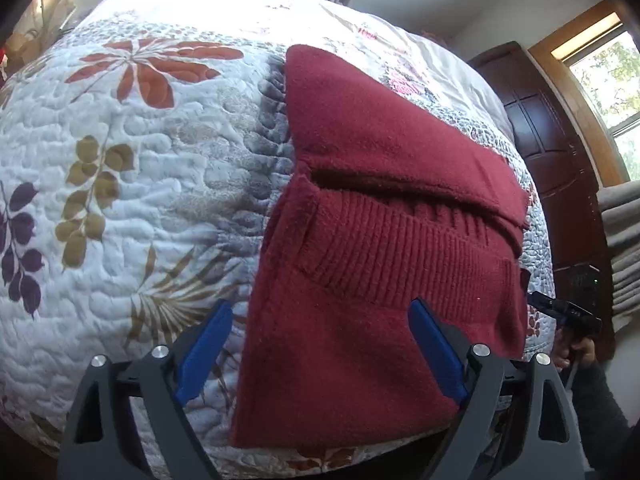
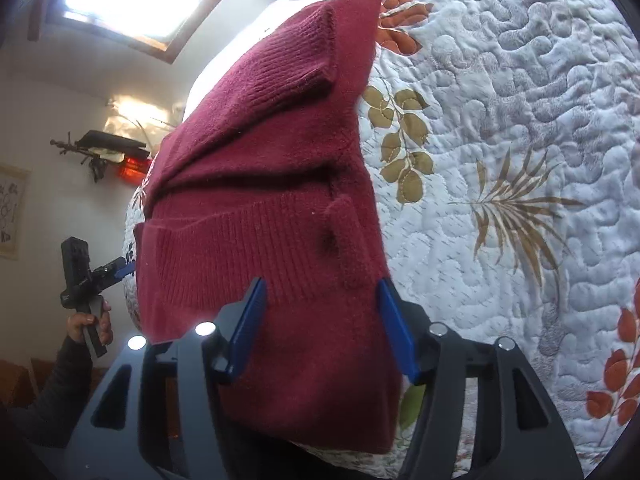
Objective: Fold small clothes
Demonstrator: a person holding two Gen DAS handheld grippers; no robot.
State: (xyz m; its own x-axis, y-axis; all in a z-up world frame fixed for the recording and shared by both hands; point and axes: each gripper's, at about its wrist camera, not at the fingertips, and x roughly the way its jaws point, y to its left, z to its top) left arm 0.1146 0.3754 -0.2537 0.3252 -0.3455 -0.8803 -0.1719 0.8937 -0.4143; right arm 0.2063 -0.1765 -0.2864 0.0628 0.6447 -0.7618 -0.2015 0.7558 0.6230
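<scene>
A dark red knitted sweater (image 1: 360,240) lies partly folded on the floral quilt (image 1: 140,160), sleeves laid across its ribbed body. My left gripper (image 1: 320,310) hovers open at the sweater's near edge, its left finger over the quilt and its right finger over red knit. Nothing is pinched between them. In the right wrist view the same sweater (image 2: 272,184) fills the middle. My right gripper (image 2: 322,288) is open above its near end, both blue fingers spread over the fabric. Each gripper shows small in the other's view: the right gripper (image 1: 560,308) and the left gripper (image 2: 116,270), both hand-held.
The quilt-covered bed (image 2: 520,140) stretches wide beside the sweater. A dark wooden door (image 1: 548,152), a window (image 1: 608,88) and grey curtains (image 1: 624,248) stand past the bed's right edge. A wall shelf with a red lamp (image 2: 128,160) is on the other side.
</scene>
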